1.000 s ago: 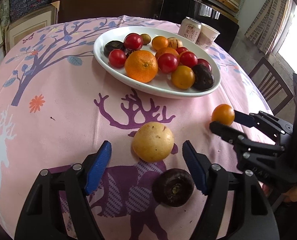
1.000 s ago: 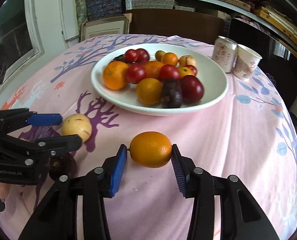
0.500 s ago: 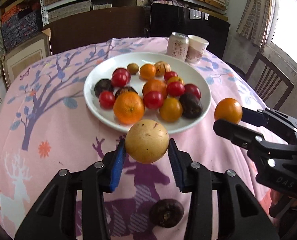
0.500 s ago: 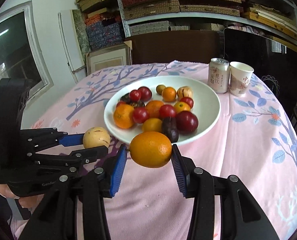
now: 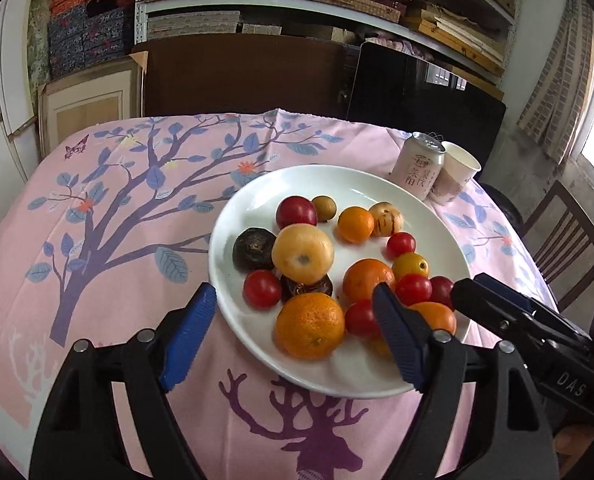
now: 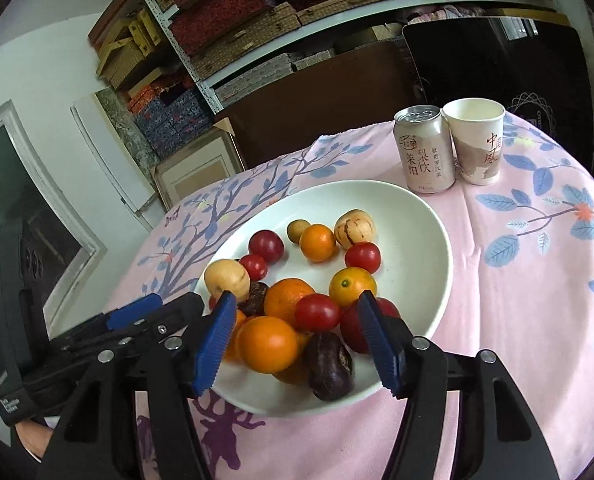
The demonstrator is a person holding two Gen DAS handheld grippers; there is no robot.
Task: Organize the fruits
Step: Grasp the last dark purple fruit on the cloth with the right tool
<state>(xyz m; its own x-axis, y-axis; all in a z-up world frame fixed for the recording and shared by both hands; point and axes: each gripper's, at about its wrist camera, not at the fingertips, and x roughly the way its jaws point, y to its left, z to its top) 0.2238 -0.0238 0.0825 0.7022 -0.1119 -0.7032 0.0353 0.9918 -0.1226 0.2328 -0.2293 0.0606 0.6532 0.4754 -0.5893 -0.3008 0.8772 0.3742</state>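
My left gripper (image 5: 293, 336) hangs over the near edge of the white plate (image 5: 377, 184) with its blue pads spread wide and nothing between them. Just past them, the yellow pear-like fruit (image 5: 303, 254) sits on top of the pile in the plate, propped on a dark fruit beneath it and touching a red tomato (image 5: 262, 289) on its near left. In front of it lies a big orange (image 5: 310, 326). My right gripper (image 6: 293, 336) is also parted and empty, its pads flanking the near side of the heap; an orange (image 6: 267, 344) rests in the plate right between them, against a dark purple fruit (image 6: 331, 366) to its right. Further into the plate are more tomatoes, a small orange (image 6: 317, 242) and a striped pale fruit (image 6: 354, 229). Beyond the plate's far rim, a drink can (image 6: 425, 150) and a paper cup (image 6: 477, 144) stand touching each other on the pink tablecloth (image 6: 537, 280), which is printed with branches and deer.
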